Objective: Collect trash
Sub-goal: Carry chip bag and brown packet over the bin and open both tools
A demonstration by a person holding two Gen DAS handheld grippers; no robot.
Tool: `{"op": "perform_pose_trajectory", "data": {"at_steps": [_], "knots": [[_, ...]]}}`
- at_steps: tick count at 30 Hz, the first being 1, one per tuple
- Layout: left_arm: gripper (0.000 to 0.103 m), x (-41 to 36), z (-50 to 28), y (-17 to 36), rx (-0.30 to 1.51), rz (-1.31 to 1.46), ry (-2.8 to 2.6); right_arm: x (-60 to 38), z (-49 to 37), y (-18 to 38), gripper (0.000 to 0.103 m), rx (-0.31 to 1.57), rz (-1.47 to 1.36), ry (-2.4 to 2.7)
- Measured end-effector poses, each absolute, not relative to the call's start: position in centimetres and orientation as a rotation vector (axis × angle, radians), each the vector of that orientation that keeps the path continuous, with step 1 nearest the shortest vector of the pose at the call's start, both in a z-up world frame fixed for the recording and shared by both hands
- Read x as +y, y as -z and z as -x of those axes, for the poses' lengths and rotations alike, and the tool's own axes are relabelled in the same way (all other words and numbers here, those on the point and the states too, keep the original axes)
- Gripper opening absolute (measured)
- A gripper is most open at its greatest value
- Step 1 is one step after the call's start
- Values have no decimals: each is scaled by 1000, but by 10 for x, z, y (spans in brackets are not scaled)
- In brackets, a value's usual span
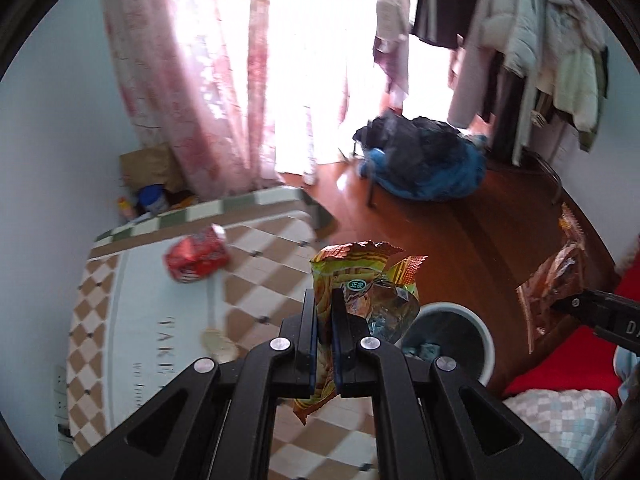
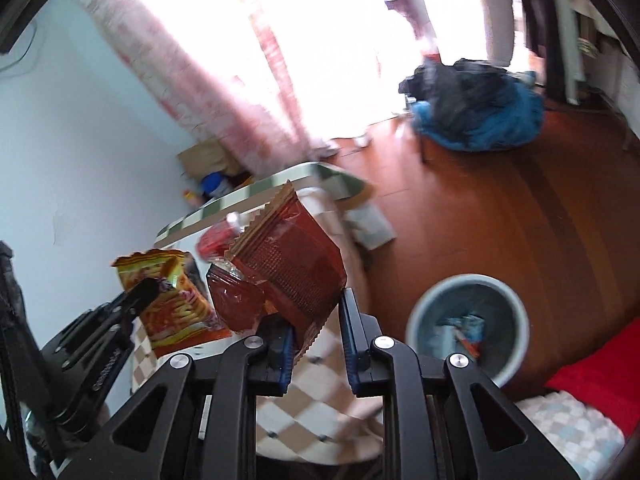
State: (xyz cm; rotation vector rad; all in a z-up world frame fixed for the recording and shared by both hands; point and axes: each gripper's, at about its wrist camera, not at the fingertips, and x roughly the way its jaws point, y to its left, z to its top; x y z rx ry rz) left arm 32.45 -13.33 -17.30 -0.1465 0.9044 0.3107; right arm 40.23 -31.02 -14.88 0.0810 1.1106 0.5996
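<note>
1. Left tongs (image 1: 324, 312) are clenched on a crinkly yellow-green foil snack wrapper (image 1: 352, 276), held up in the air over the edge of the checkered-cloth table (image 1: 280, 256).
2. Right tongs (image 2: 316, 320) are grasping a flat brown-red plastic snack packet (image 2: 292, 268) by its lower corner; the gap between the fingers looks wide, but the packet hangs from them.
3. Looks like the carry step: both pieces are off the table and headed for the round pale-blue waste bin (image 2: 416, 320) on the wooden floor, which already has some scraps in it.
4. Next up, I'd guess: swing each wrapper over the bin mouth, then let go.
5. One crumpled red wrapper (image 1: 196, 256) is left on the table.
</note>
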Motion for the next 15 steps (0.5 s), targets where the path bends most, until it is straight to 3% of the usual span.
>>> {"op": "perform_pose_trajectory", "data": {"at_steps": [6,15], "knots": [[3,-201,-374,215,996,105,-204,-403,-424,177,21,1147,-135,-441],[3,-262,-440,294,1131,42,-126,-480,-459,282,19,1287,-212,-303]]}}
